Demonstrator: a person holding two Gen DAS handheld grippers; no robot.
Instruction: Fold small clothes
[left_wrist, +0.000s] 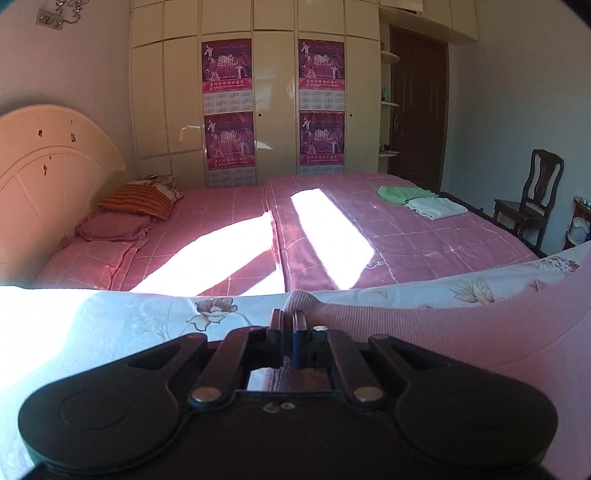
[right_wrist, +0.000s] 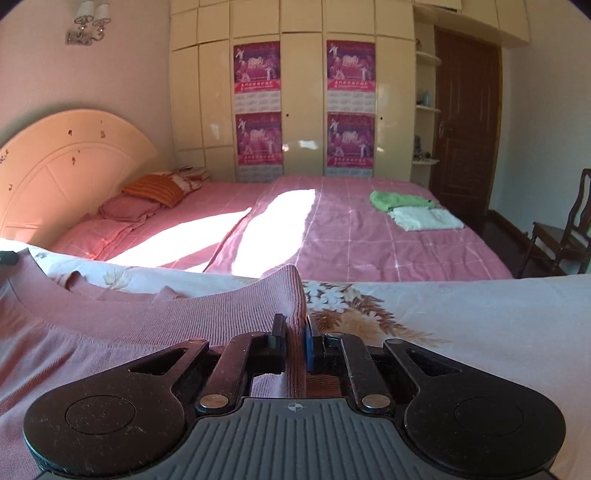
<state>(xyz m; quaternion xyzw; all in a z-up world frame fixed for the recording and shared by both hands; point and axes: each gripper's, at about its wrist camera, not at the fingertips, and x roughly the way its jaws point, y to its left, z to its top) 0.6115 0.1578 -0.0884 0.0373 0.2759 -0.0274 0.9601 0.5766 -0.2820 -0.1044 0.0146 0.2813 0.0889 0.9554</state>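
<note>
Hard sunlight fell in blown-out white bands across the pink bedspread (left_wrist: 424, 236) at mid-frame in both views, and washed out the floral sheet (left_wrist: 74, 325) at the lower left of the left wrist view. The rest of the room sat in dimmer, pink-tinted shade. The wardrobe (right_wrist: 303, 92) doors showed small glossy reflections. Fisheye bending curved the straight lines, dark vignetting filled the corners, and the near black gripper bodies looked slightly soft.

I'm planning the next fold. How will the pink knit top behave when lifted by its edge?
The pink knit top is likely floppy: it bunches into a ridge between the right gripper pads and drapes over the floral sheet. Probably light and not slippery, given its ribbed knit. Lifted at one point, it would probably sag.
</note>
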